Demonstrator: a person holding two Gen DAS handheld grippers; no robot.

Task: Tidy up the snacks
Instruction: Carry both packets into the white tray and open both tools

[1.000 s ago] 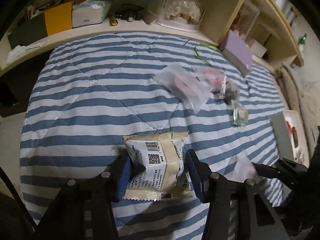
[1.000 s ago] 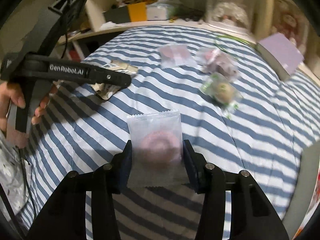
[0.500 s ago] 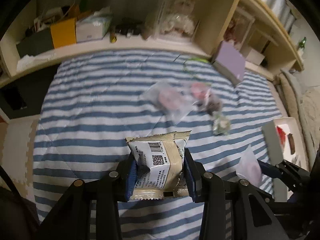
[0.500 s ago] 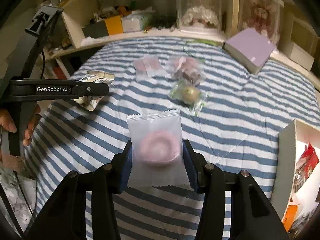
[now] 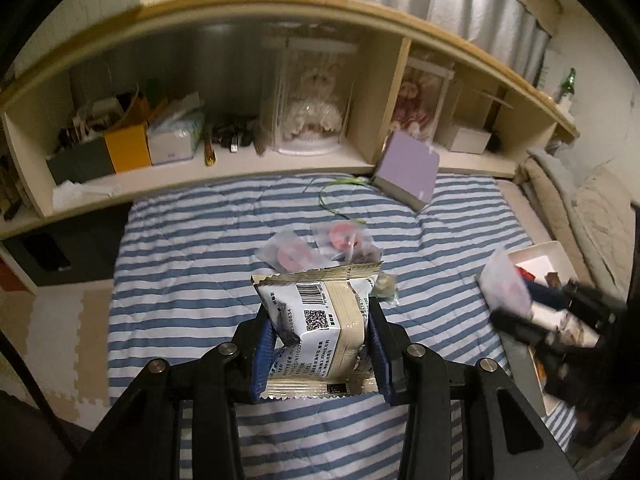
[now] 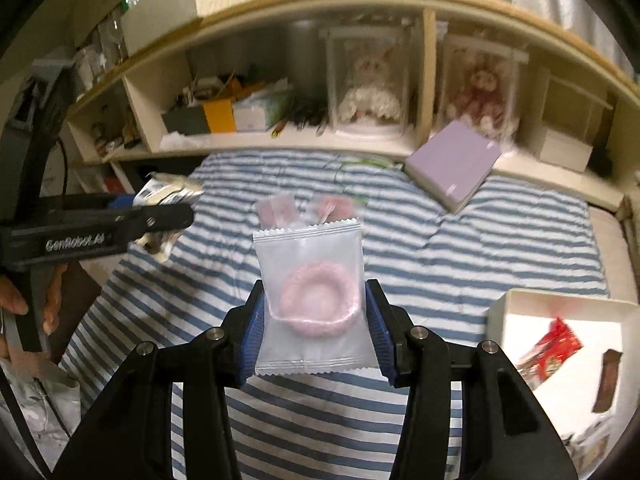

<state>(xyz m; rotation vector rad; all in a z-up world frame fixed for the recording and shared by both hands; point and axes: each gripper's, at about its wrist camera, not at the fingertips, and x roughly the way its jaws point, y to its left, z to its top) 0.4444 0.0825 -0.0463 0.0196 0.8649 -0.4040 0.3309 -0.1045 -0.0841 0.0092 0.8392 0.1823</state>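
- A glossy white-and-cream snack packet (image 5: 320, 320), crinkled with serrated ends, is clamped by the left tool (image 5: 320, 354) above the striped quilted bed (image 5: 180, 280).
- A frosted flat pouch (image 6: 314, 296) holding a pink ring is gripped by the right tool (image 6: 316, 338) above the same bed.

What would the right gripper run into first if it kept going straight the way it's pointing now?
Likely the clear snack packets lying on the striped bedspread, straight beyond the pink donut packet the right gripper holds; depth is uncertain.
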